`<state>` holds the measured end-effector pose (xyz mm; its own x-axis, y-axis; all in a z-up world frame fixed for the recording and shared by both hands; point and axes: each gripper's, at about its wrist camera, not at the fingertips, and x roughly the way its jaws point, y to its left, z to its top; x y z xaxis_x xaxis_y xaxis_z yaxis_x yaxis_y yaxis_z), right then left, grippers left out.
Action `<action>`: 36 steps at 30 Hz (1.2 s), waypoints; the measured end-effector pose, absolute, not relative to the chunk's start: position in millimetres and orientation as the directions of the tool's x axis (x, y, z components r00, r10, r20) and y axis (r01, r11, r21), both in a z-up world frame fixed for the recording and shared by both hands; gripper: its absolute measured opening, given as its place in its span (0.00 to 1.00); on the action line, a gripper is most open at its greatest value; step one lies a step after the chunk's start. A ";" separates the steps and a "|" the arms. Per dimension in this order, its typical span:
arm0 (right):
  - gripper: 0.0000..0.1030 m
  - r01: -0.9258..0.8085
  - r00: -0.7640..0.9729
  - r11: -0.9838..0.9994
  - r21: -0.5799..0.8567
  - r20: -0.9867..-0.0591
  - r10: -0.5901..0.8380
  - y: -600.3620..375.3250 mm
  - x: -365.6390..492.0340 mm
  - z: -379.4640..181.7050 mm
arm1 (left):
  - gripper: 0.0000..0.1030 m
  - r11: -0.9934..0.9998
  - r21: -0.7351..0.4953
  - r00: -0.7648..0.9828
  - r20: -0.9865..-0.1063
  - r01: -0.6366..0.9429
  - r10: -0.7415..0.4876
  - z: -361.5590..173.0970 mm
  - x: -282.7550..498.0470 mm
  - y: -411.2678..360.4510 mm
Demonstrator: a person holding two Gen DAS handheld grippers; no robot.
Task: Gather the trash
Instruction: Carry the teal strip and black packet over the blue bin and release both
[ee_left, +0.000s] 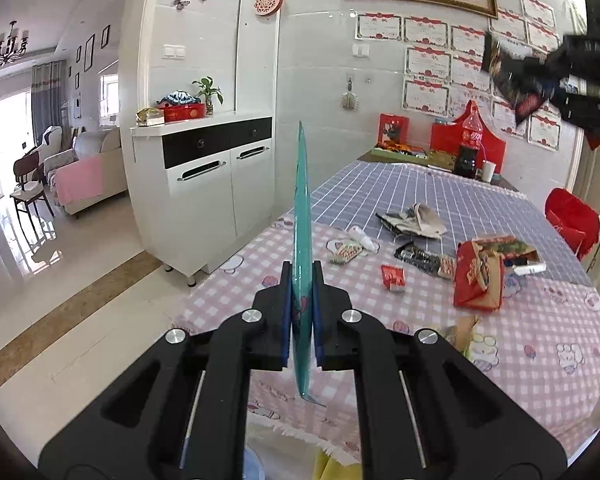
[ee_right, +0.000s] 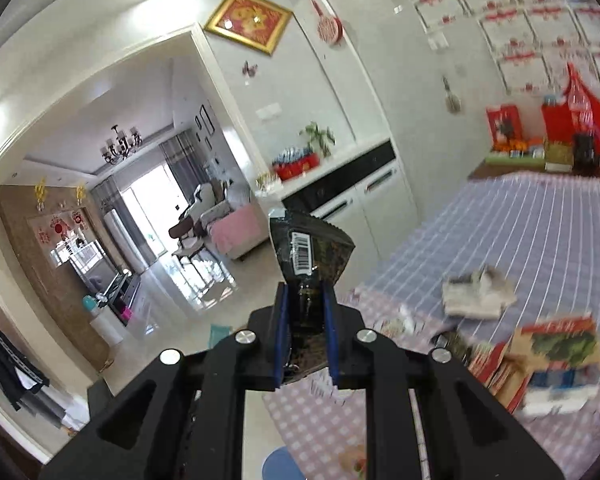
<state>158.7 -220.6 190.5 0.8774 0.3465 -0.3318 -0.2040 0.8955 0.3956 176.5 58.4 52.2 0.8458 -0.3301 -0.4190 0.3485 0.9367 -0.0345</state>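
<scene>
Left gripper (ee_left: 302, 312): fingers clamped on a teal sheet (ee_left: 302, 216), held edge-on above the table (ee_left: 380, 308). Right gripper (ee_right: 305, 332): fingers pinch a dark wrapper (ee_right: 310, 252), raised clear of the table. Remaining trash lies scattered on the table, including a red carton (ee_left: 478, 280).

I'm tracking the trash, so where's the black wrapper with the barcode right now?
In the right wrist view, the black wrapper is clamped in the right hand-held gripper, raised above the table's near-left edge.

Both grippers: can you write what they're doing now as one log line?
left gripper: shut on teal bag | right gripper: shut on dark wrapper, lifted | table: red bag, more litter left
</scene>
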 end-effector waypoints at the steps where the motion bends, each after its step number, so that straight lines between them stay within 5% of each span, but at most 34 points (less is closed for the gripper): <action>1: 0.16 -0.204 0.888 0.906 0.371 -0.318 0.331 -222.6 157.1 202.5 | 0.09 0.938 -0.033 0.849 -0.415 0.346 -0.328 55.2 177.3 57.7; 7: 0.16 -0.225 0.884 0.922 0.315 -0.332 0.329 -213.8 153.3 204.8 | 0.09 0.939 -0.033 0.872 -0.361 0.341 -0.330 73.5 175.9 56.8; 17: 0.16 -0.356 0.659 0.860 0.367 -0.553 0.509 -118.2 192.3 94.5 | 0.09 0.968 -0.014 0.884 -0.404 0.250 -0.234 61.8 165.7 81.3; 36: 0.16 -0.530 0.346 0.780 0.334 -0.754 0.558 64.3 210.4 -23.8 | 0.09 0.990 -0.014 0.736 -0.670 -0.140 0.095 -34.8 149.0 215.5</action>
<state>210.4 64.3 -23.8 0.3458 0.5580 -0.7544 -0.5300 0.7796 0.3336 149.0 215.5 -34.8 0.7363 0.0947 -0.6700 -0.1404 0.9900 -0.0145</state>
